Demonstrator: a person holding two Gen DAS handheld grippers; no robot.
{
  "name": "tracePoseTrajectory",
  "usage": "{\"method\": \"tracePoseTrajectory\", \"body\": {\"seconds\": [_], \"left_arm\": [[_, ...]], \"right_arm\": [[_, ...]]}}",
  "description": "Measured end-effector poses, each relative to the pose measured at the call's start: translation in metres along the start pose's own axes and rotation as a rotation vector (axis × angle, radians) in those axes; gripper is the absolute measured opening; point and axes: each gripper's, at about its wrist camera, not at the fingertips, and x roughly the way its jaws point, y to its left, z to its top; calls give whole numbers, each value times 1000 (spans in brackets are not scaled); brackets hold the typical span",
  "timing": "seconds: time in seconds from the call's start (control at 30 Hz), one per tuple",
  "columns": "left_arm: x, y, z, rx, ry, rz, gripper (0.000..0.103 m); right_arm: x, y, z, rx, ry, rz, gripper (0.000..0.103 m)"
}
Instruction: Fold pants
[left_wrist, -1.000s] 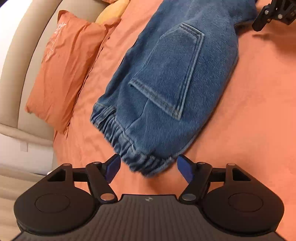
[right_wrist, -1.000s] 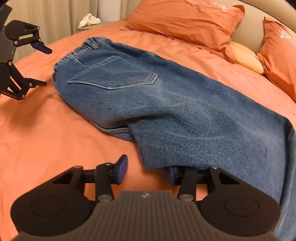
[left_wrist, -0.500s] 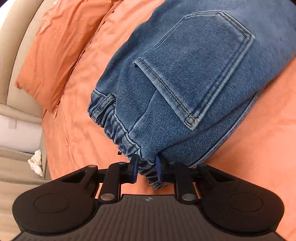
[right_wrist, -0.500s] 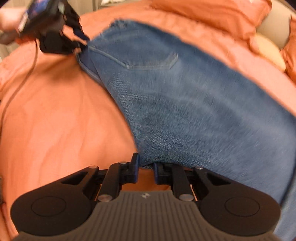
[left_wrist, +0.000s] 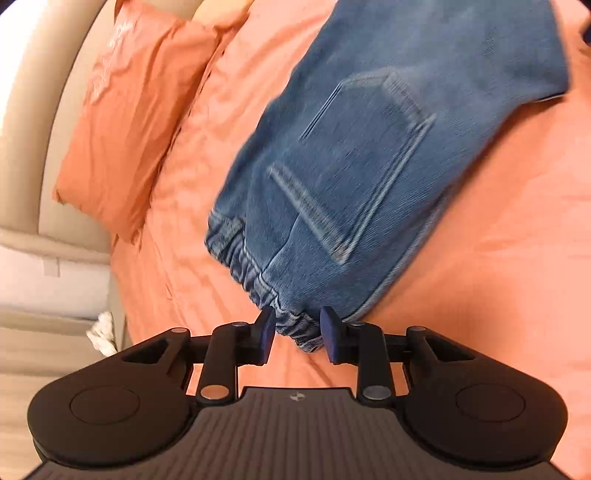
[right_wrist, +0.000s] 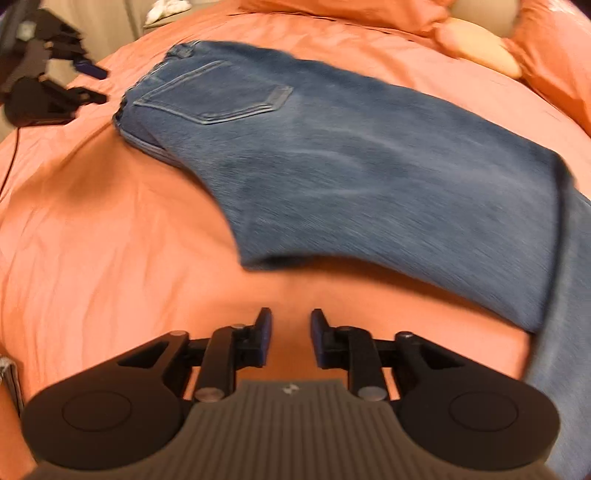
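Blue jeans (left_wrist: 369, 166) lie on the orange bed sheet (left_wrist: 498, 295), back pocket up, one leg doubled over the other (right_wrist: 369, 155). My left gripper (left_wrist: 297, 330) is at the elastic waistband (left_wrist: 258, 280). Its jaws are opening, and the waistband's corner sits loosely between the pads without being pressed. From the right wrist view the left gripper (right_wrist: 98, 83) stands just left of the waistband. My right gripper (right_wrist: 290, 325) hovers over bare sheet a little short of the folded leg's edge (right_wrist: 266, 262), with its jaws opening and nothing between them.
Orange pillows (left_wrist: 136, 129) (right_wrist: 554, 55) and a pale yellow cushion (right_wrist: 480, 44) lean on the beige headboard (left_wrist: 33, 110). A white crumpled thing (left_wrist: 103, 332) lies beside the bed. A thin cable (right_wrist: 7, 158) trails from the left gripper across the sheet.
Half a second ago both grippers were shut on the jeans, left on the waistband and right on the leg's edge. Both have since let go and drawn back, and the jeans lie flat.
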Motion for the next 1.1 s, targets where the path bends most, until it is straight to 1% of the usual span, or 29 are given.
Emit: {"method": "tracePoseTrajectory", "body": {"seconds": [0.03,0.1,0.17,0.27,0.33,0.4,0.47,0.5,0.53,0.57,0.63,0.73,0.77,0.83,0.87,0.9,0.97,1.03,1.07,1.1], "left_arm": [[-9,-3,3,9,-10,2,36],[-27,-10,9,22,-33,6,36],[-43,-18,17,37,-60,8,36],[-65,-31,30,46,-93,5,37],[-79,-40,41,30,-118,-12,37],[-87,-47,51,9,-139,-36,37],[-90,-57,65,-9,-152,-46,37],[-90,-62,72,-20,-157,-52,37],[-90,-66,79,-35,-160,-63,37],[-90,-71,86,-55,-160,-80,37],[-87,-78,98,-105,-153,-130,37],[-82,-87,109,-189,-143,-202,37],[-79,-89,111,-218,-145,-220,37],[-76,-92,113,-278,-158,-254,44],[-76,-95,114,-298,-162,-264,50],[-73,-97,117,-308,-166,-266,53],[-70,-101,123,-304,-158,-250,53],[-67,-102,130,-299,-153,-237,53],[-66,-101,133,-298,-155,-237,53],[-65,-100,136,-298,-157,-238,53]], "right_arm": [[-8,-5,-5,3,1,-17,28],[-25,-13,-16,6,-1,-61,36],[-40,-25,-27,14,5,-97,39],[-61,-48,-51,50,29,-144,47],[-72,-63,-70,82,47,-161,52],[-80,-76,-90,105,70,-186,63],[-82,-85,-106,112,92,-213,68],[-82,-88,-113,111,99,-224,69],[-81,-88,-118,107,102,-238,70],[-77,-88,-122,101,101,-251,72],[-73,-88,-128,78,83,-274,74],[-66,-82,-127,-5,37,-316,75],[-62,-80,-124,-37,23,-329,76],[-52,-77,-120,-88,13,-336,81],[-44,-76,-118,-116,16,-342,84],[-36,-75,-117,-149,27,-362,84],[-21,-75,-116,-209,55,-428,82],[-16,-80,-115,-234,63,-451,79],[-16,-84,-113,-231,69,-443,63],[-18,-88,-111,-219,83,-400,47]]}}
